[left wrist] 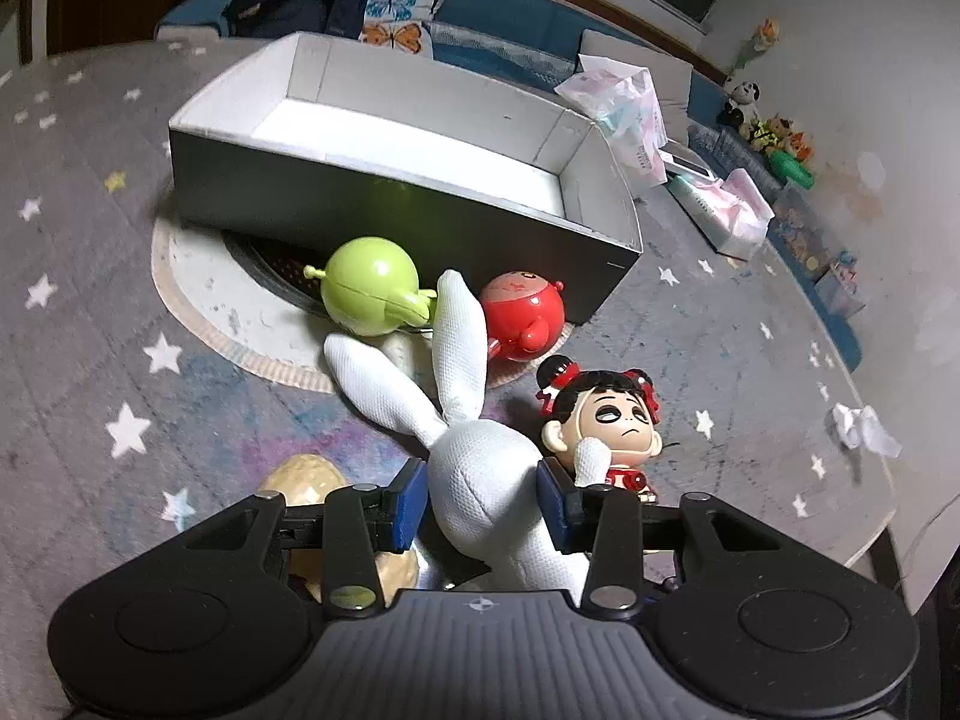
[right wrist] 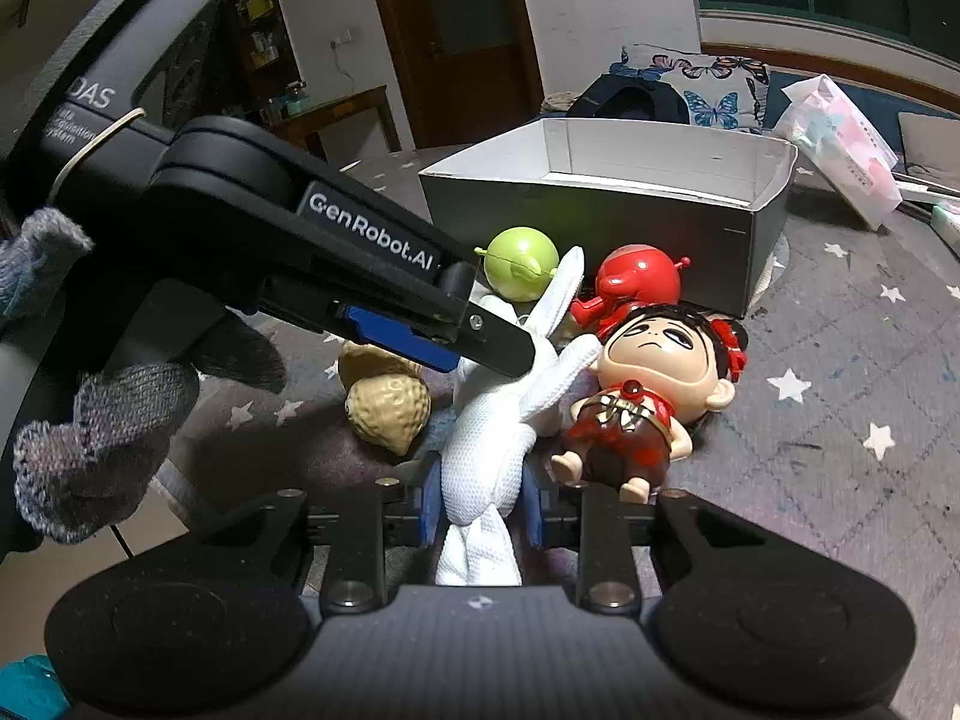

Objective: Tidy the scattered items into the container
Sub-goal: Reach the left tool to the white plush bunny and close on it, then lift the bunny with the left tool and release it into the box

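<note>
Much of the white plush rabbit (left wrist: 480, 480) was hidden: in the left wrist view its lower body ran down behind the tool housing, and in the right wrist view its head end was covered by the black arm of the left tongs (right wrist: 480, 354), so only the long ears and middle showed. The left tongs (left wrist: 483, 495) were clenched on the rabbit's head just below the ears, blue pads (left wrist: 410, 501) pressing both sides. The right tongs (right wrist: 483, 510) straddled the rabbit's narrow body, blue pads on either side — whether they squeezed it or merely bracketed it could not be told. The rabbit lay on the star-patterned grey surface (left wrist: 90, 300), ears pointing toward the container (left wrist: 396, 204), a dark box with white inner walls standing beyond the toys. Between rabbit and box sat a green ball toy (left wrist: 369, 285) and a red round toy (left wrist: 522, 318), both close to the box's near wall. A red-ribboned doll (left wrist: 603, 420) lay just beside the rabbit, touching it, and a tan nut-shaped toy (right wrist: 384, 402) lay on the other side — half cut off by the tongs in the left view.
</note>
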